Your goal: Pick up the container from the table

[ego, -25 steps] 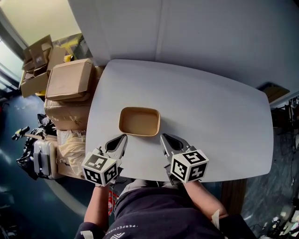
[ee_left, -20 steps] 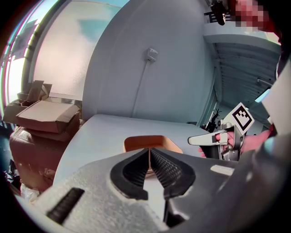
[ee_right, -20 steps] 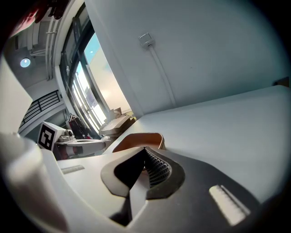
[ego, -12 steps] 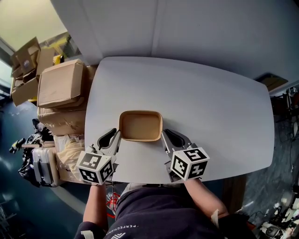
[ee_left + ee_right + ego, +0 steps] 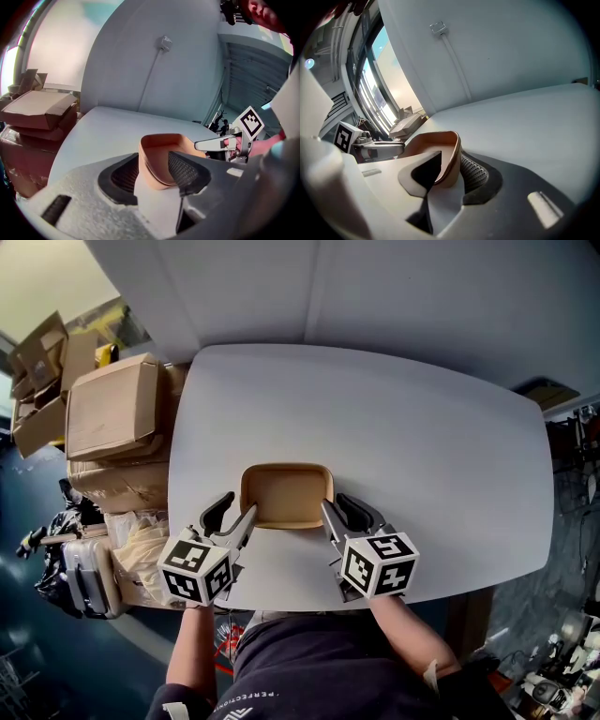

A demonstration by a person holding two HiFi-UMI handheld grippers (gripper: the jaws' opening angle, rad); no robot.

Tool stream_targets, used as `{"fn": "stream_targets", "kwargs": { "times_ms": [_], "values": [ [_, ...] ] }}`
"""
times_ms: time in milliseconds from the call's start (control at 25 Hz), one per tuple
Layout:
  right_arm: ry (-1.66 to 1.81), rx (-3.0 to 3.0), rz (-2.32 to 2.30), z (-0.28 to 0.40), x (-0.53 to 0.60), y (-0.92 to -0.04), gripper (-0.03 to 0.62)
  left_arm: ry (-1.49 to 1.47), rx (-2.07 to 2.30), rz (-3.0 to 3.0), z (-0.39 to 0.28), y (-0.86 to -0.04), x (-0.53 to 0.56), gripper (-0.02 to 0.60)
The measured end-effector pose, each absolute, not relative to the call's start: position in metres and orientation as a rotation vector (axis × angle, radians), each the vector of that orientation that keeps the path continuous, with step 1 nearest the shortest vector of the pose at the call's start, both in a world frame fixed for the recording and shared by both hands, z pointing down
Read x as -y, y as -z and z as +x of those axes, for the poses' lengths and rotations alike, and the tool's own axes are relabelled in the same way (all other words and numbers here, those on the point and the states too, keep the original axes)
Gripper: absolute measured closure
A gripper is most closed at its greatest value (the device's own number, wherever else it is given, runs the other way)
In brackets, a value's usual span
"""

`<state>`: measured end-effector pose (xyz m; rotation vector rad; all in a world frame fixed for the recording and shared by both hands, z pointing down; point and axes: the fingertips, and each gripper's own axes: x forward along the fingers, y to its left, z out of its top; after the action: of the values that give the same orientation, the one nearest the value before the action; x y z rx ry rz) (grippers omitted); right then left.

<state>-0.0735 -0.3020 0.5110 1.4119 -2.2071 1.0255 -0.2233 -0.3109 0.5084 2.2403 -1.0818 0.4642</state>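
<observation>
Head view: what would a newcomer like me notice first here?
A tan container sits near the front edge of a grey table. The left gripper and right gripper, each with a marker cube, have just been opening their jaws, and each straddles a wall of the container. Cardboard boxes are stacked left of the table.

Container (image 5: 286, 494) is sitting on table (image 5: 422, 427), toward near edge; boxes (image 5: 112, 409) are lying beside table's left end.

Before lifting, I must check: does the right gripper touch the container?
Cannot tell. The right gripper has just been opening its jaws; its view shows the container wall between them, but neither gap nor contact plainly.
</observation>
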Motion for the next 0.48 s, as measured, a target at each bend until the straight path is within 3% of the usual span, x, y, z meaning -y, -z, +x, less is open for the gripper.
{"fn": "stream_targets", "kwargs": {
  "times_ms": [480],
  "values": [
    [-1.051,2.164,1.367,-0.085,0.303,-0.529,0.480,-0.525,0.996,2.174,-0.212,-0.533,0.308,0.370]
  ]
}}
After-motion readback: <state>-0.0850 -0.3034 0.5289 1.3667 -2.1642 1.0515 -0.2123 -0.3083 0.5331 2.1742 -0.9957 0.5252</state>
